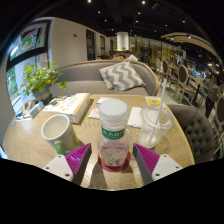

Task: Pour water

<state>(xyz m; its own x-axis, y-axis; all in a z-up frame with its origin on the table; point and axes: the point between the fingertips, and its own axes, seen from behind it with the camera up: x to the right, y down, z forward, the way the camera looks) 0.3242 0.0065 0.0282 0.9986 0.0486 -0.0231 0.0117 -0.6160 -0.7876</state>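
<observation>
A clear plastic water bottle with a white cap stands upright on the wooden table, its base on a reddish round coaster. My gripper is open: the bottle stands between the two fingers with a gap at either side. The magenta pads flank its lower part. A pale green mug stands just left of the bottle. A clear plastic cup with a straw stands just right of it.
A light tray or box lies on the table beyond the mug, with papers behind the bottle. A potted plant stands at the far left. A grey sofa with a patterned pillow lies beyond the table. A chair stands at the right.
</observation>
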